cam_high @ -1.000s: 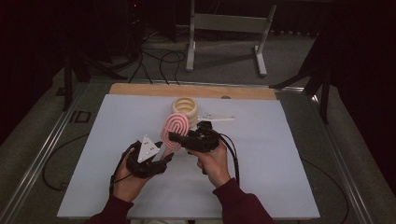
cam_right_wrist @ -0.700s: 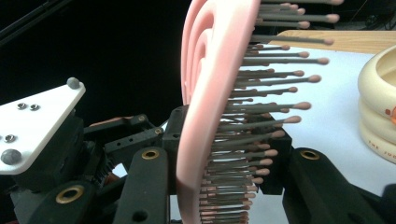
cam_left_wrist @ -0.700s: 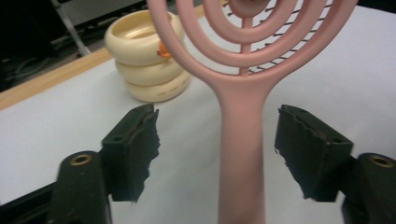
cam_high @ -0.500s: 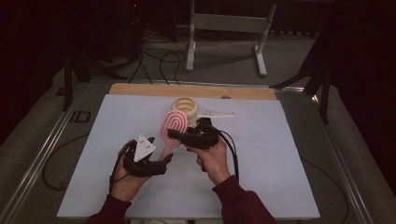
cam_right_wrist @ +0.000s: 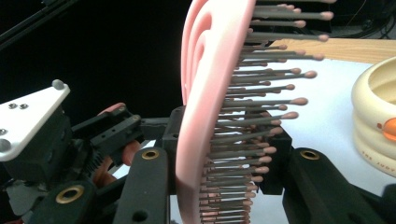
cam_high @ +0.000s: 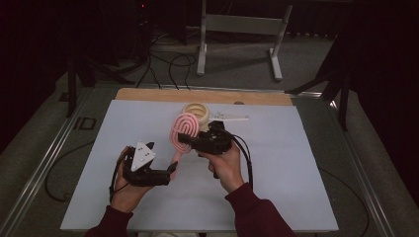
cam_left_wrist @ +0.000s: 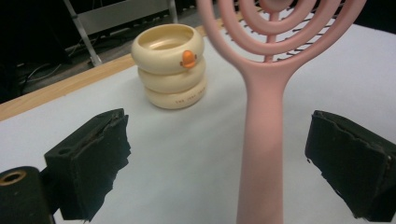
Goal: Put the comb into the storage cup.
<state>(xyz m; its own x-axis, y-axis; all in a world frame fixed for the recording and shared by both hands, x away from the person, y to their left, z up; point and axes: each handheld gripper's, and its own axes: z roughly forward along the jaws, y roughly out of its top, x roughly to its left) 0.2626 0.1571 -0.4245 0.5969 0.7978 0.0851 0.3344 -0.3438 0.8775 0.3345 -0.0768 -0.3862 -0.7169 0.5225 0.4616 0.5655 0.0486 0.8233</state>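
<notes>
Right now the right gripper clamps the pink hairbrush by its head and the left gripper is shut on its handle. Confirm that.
Not quite. The left gripper is open: in the left gripper view the handle of the pink hairbrush stands between the pads untouched, the jaws having just opened. The right gripper does clamp the head.

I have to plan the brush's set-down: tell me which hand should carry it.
Right. The right gripper is shut on the pink hairbrush head; the left gripper has just been opening, its pads clear of the handle between them.
</notes>
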